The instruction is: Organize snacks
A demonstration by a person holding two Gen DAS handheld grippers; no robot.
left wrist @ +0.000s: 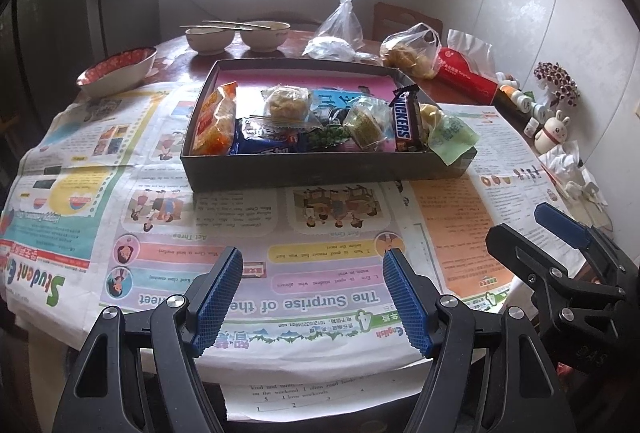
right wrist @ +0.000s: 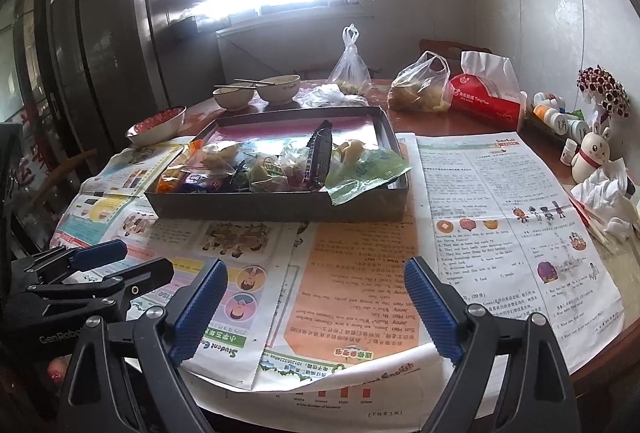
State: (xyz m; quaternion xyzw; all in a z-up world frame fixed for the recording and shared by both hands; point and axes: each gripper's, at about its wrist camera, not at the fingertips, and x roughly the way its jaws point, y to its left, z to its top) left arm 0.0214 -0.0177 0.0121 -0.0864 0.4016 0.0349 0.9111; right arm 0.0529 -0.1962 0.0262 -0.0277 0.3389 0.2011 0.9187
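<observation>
A dark shallow box (left wrist: 280, 175) (right wrist: 280, 207) stands on the newspaper-covered table and holds several wrapped snacks: an orange pack (left wrist: 214, 119), a blue cookie pack (left wrist: 264, 141), a Snickers bar (left wrist: 405, 119) (right wrist: 318, 157), clear-wrapped pastries (left wrist: 286, 103) and a green pack (left wrist: 452, 137) (right wrist: 366, 169) that hangs over the box's near right corner. My left gripper (left wrist: 312, 299) is open and empty, over the table's front edge, well short of the box. My right gripper (right wrist: 316, 309) is open and empty, beside the left one, which shows in the right wrist view (right wrist: 100, 265).
Two bowls with chopsticks (left wrist: 236, 35), a patterned bowl (left wrist: 116, 73), tied plastic bags (left wrist: 412, 49), a red tissue pack (right wrist: 486, 99), small bottles (right wrist: 556, 115), a rabbit figure (right wrist: 592, 157) and crumpled paper (right wrist: 604, 193) stand behind and right of the box. A dark cabinet (right wrist: 112, 45) stands left.
</observation>
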